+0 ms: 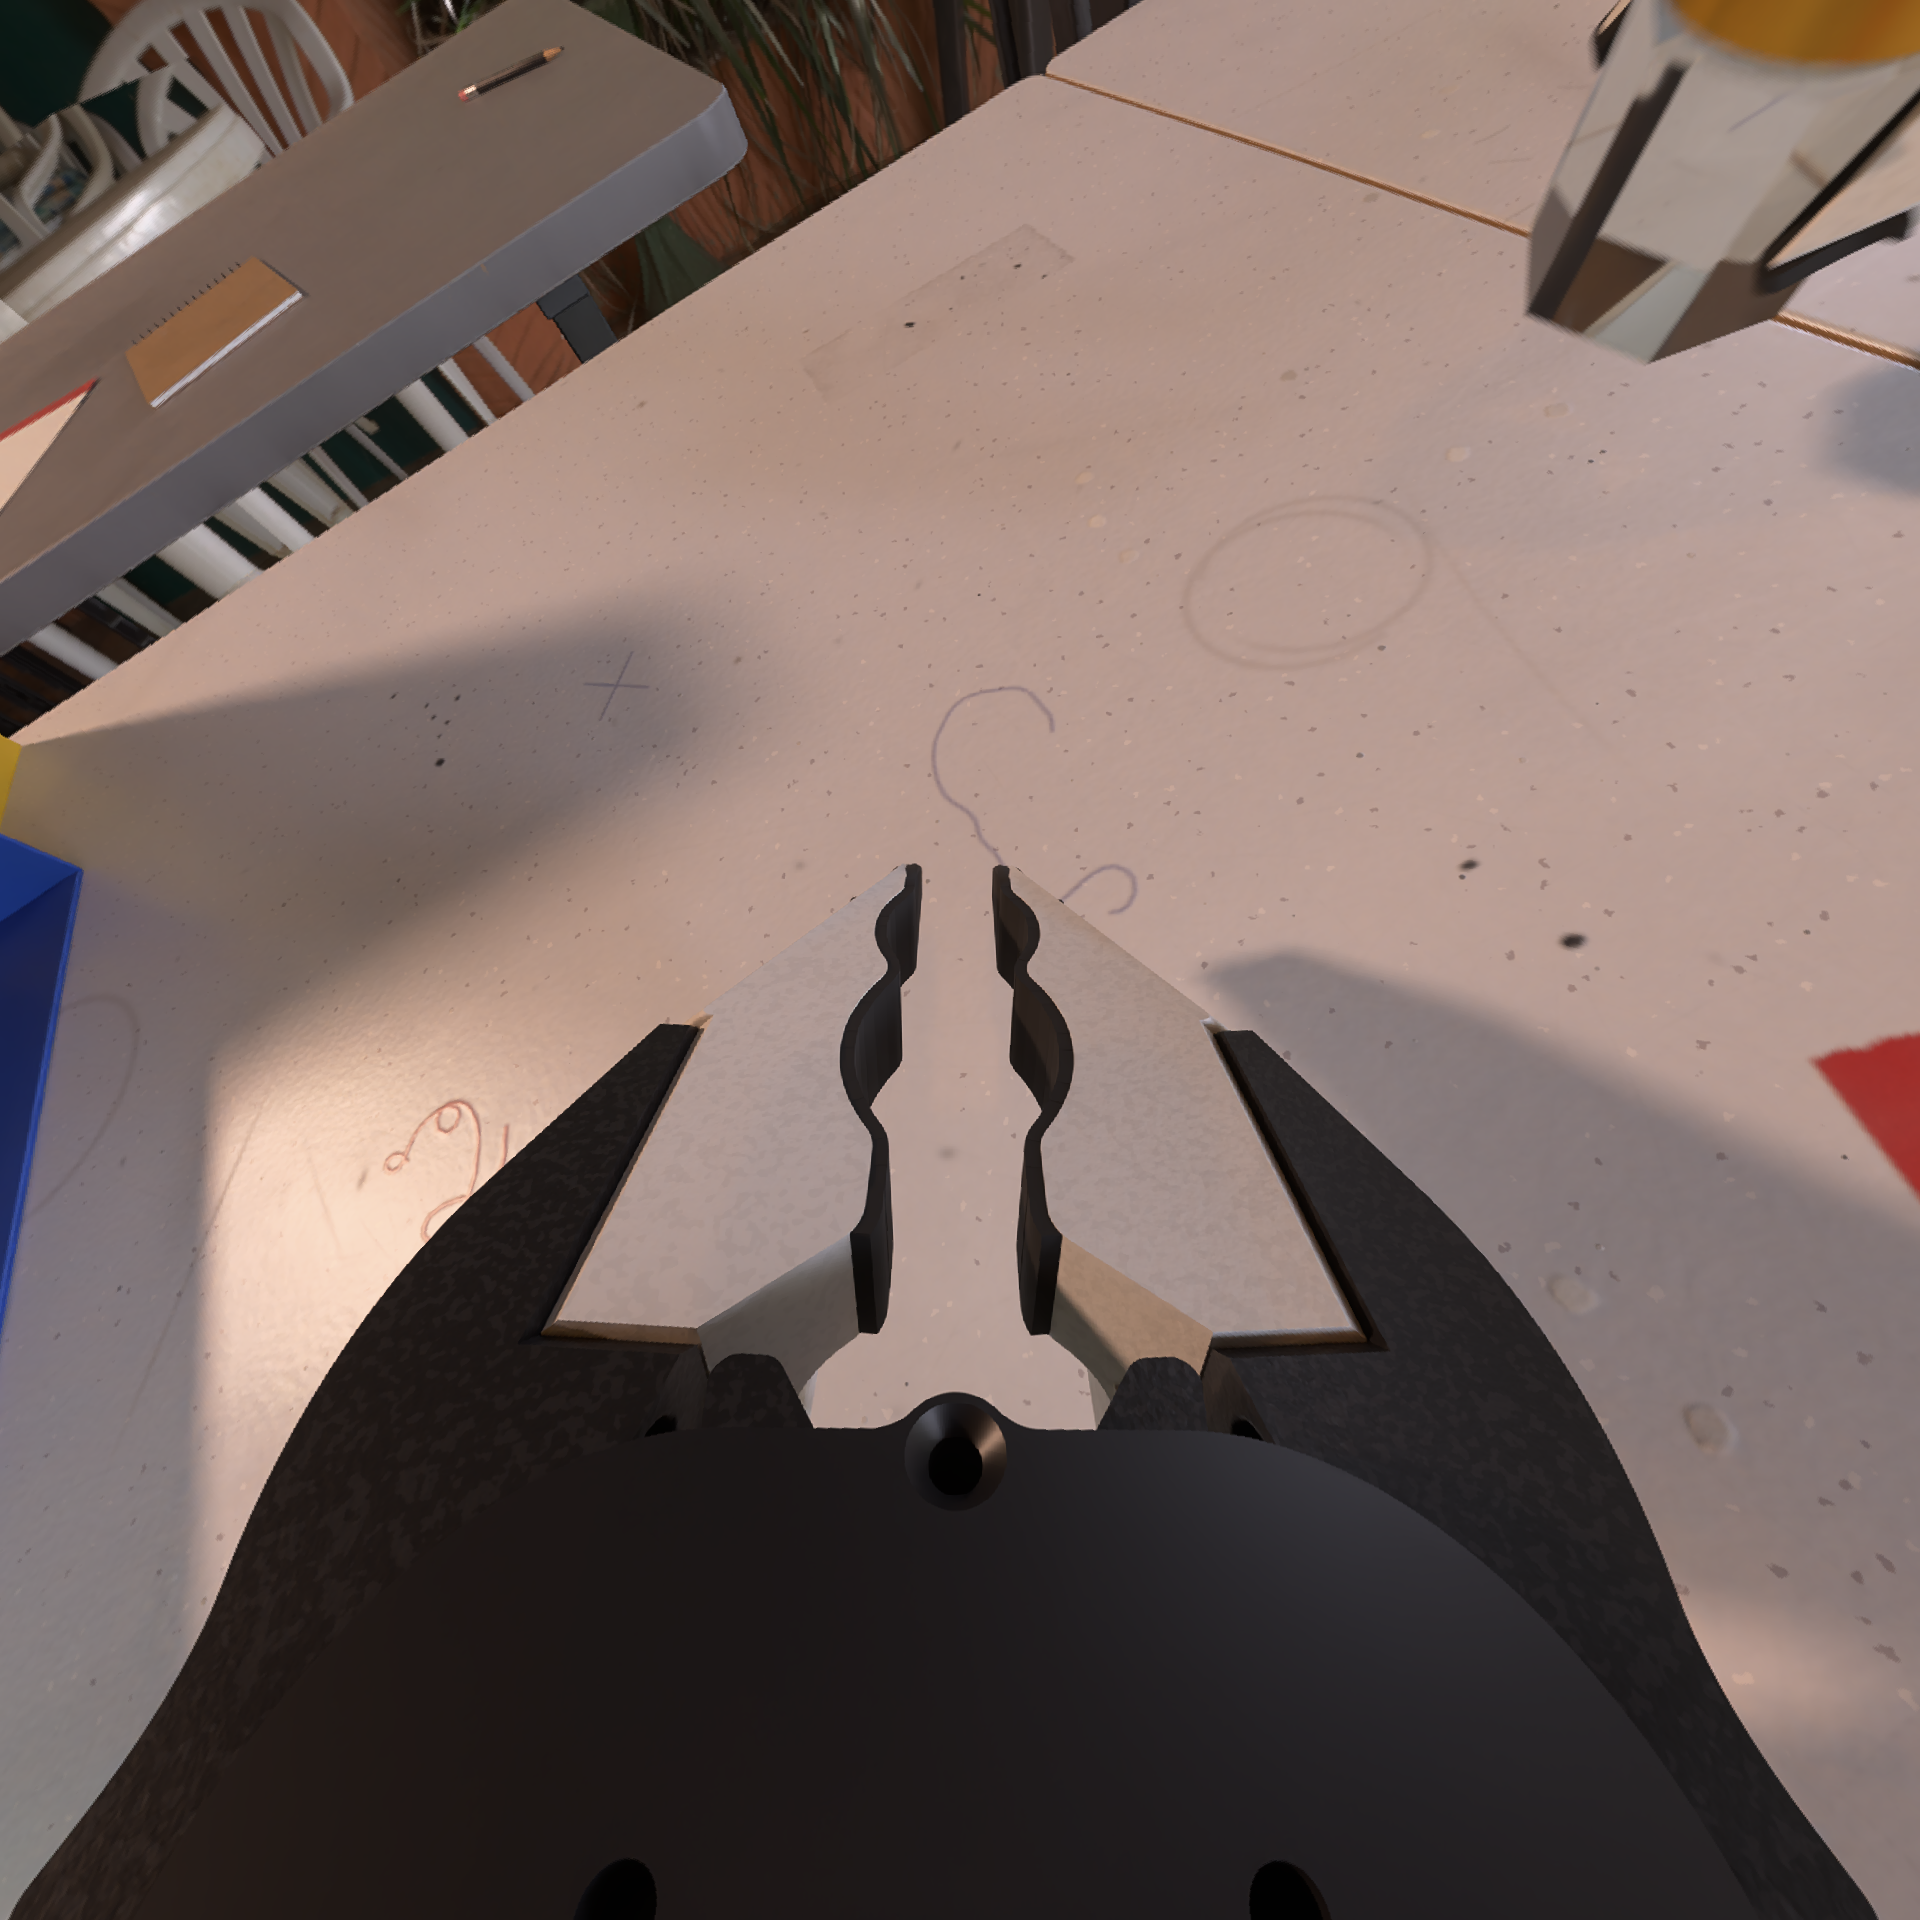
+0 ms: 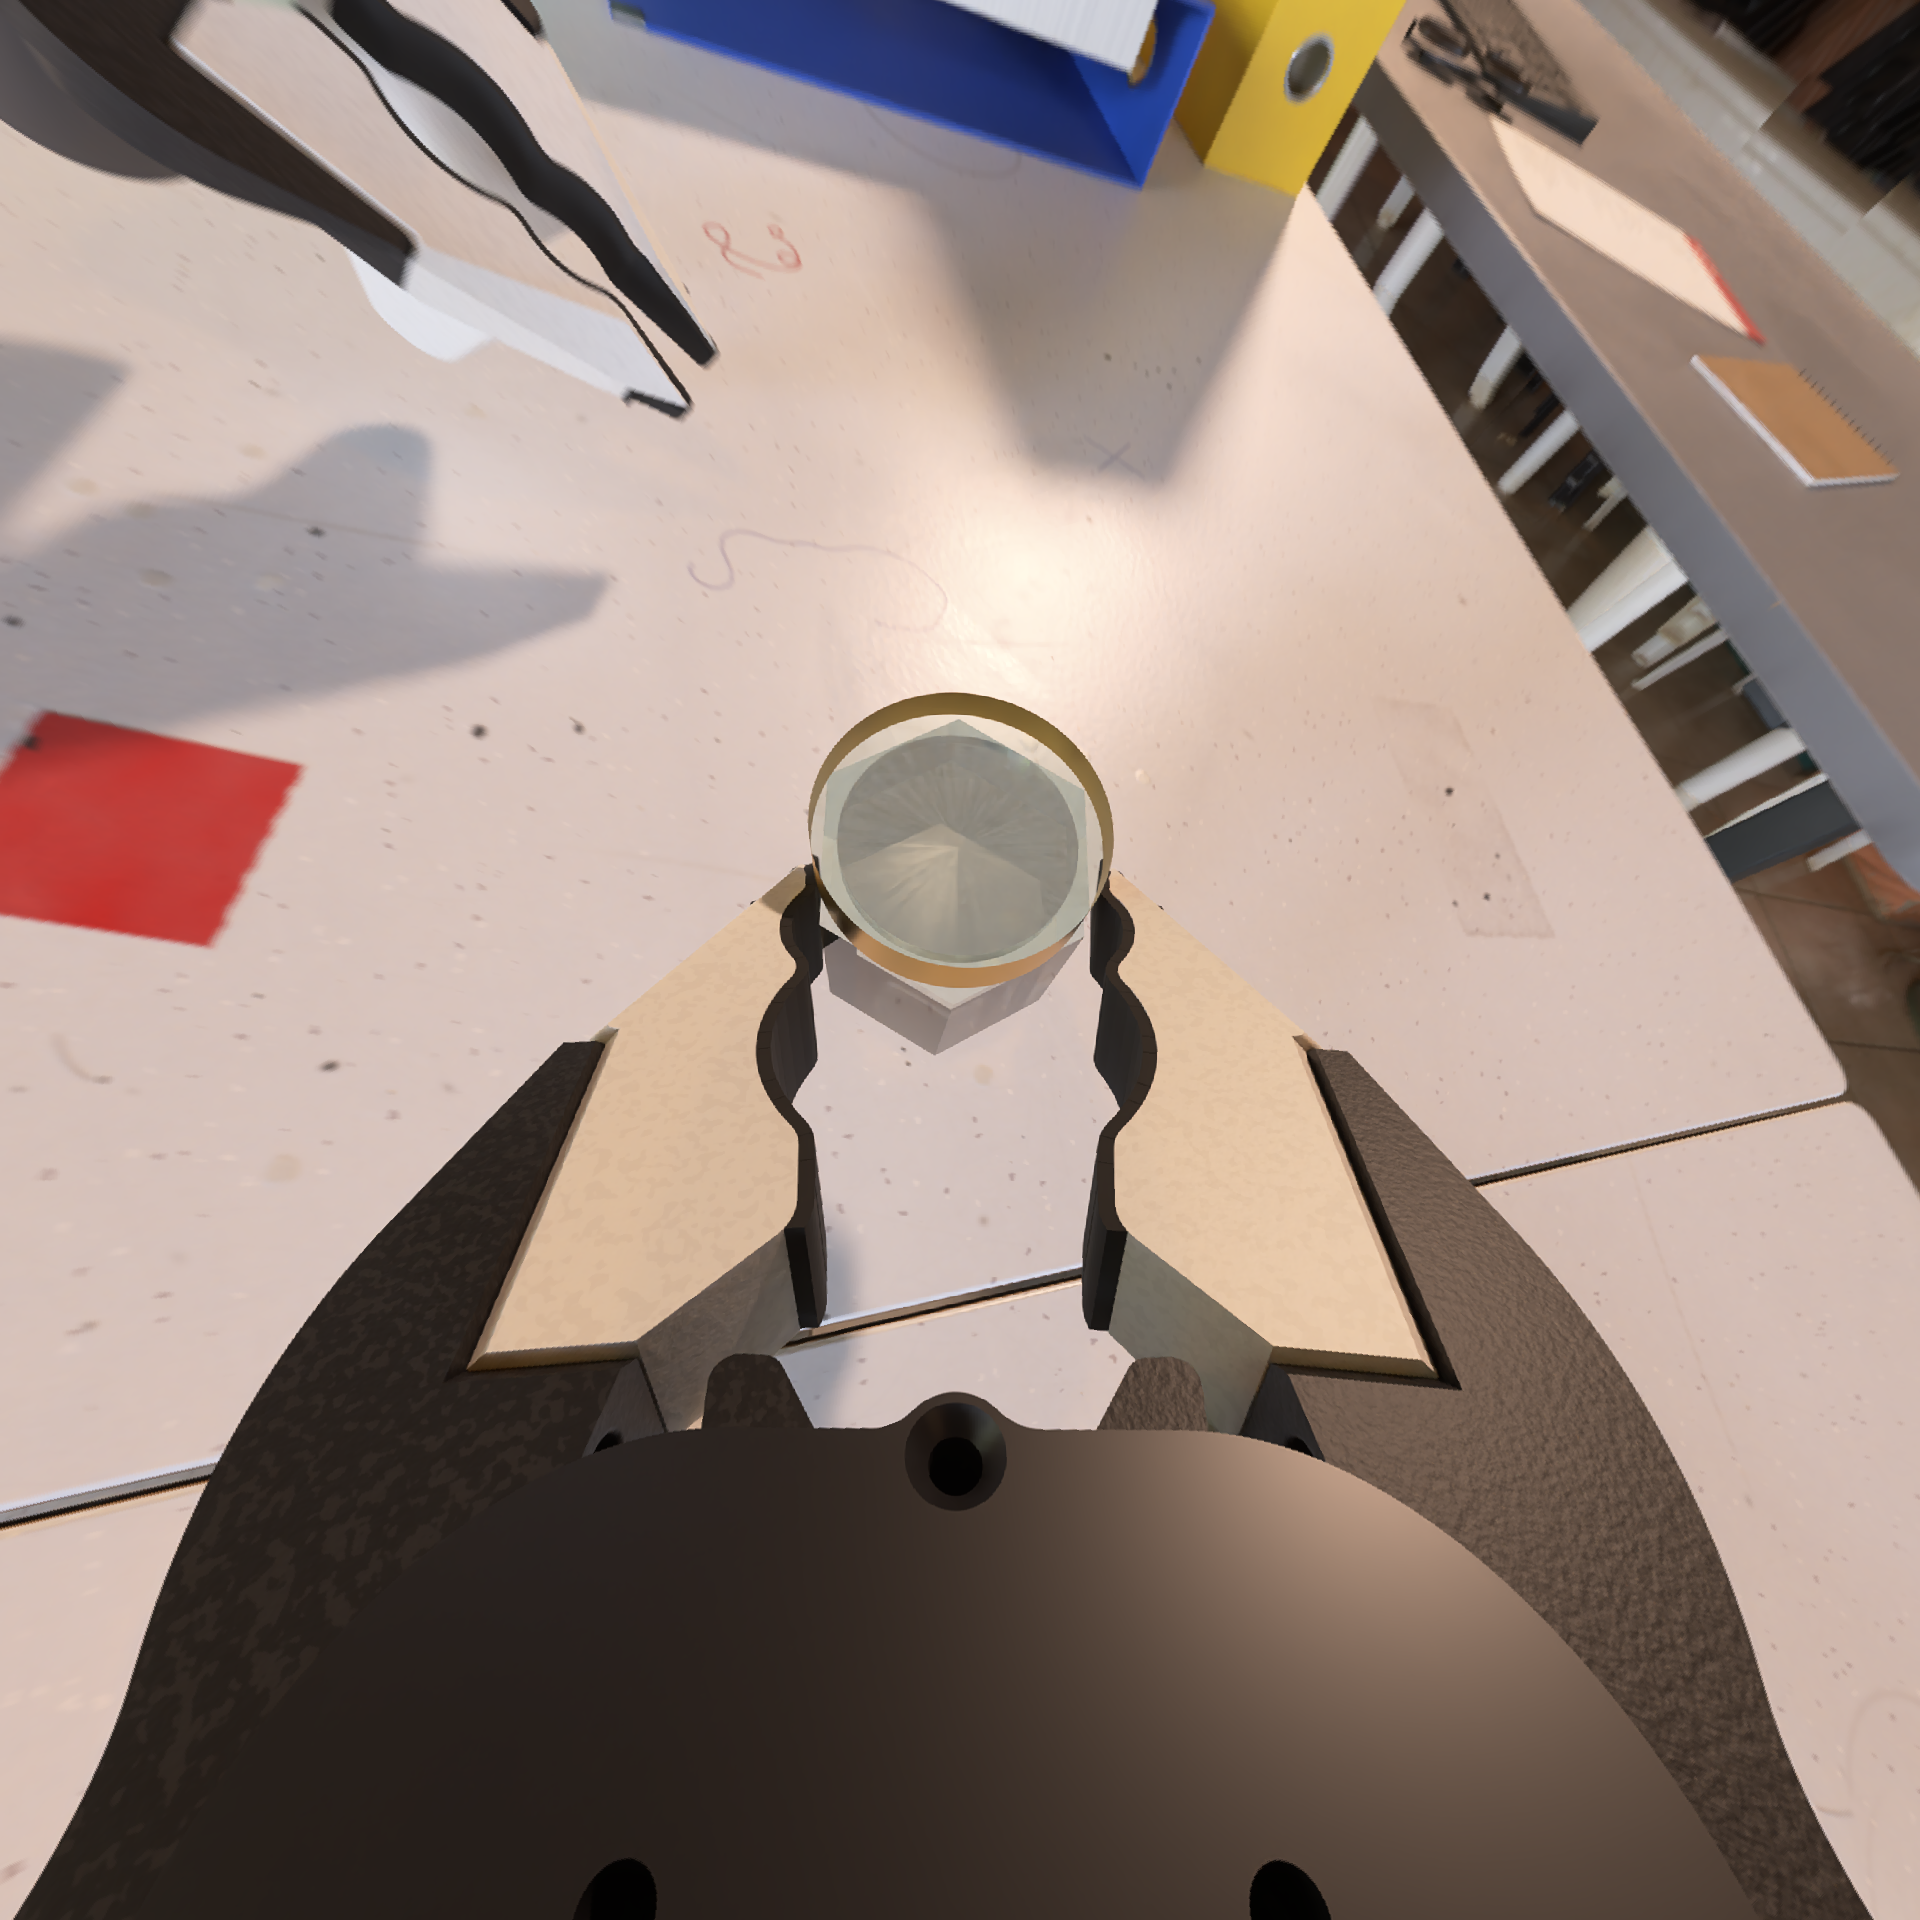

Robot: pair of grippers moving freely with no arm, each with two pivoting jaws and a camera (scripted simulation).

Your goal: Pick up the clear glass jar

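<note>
The clear glass jar [image 2: 956,831] has a six-sided body and a gold-rimmed round top. My right gripper [image 2: 954,888] is shut on it, fingertips pressing both sides just under the rim. In the left wrist view the jar [image 1: 1704,187] shows at the top right, held above the speckled white table [image 1: 1039,520] with its shadow below it. My left gripper [image 1: 956,873] is empty, its jaws almost together, hovering over the table's middle. It also shows in the right wrist view [image 2: 696,374], at the upper left, apart from the jar.
A blue bin [image 2: 935,73] and a yellow box [image 2: 1268,94] stand at the table's far edge. A red square [image 2: 135,826] lies flat on the table. A grey side table [image 2: 1662,312] holds an orange notebook [image 2: 1797,421], across a gap.
</note>
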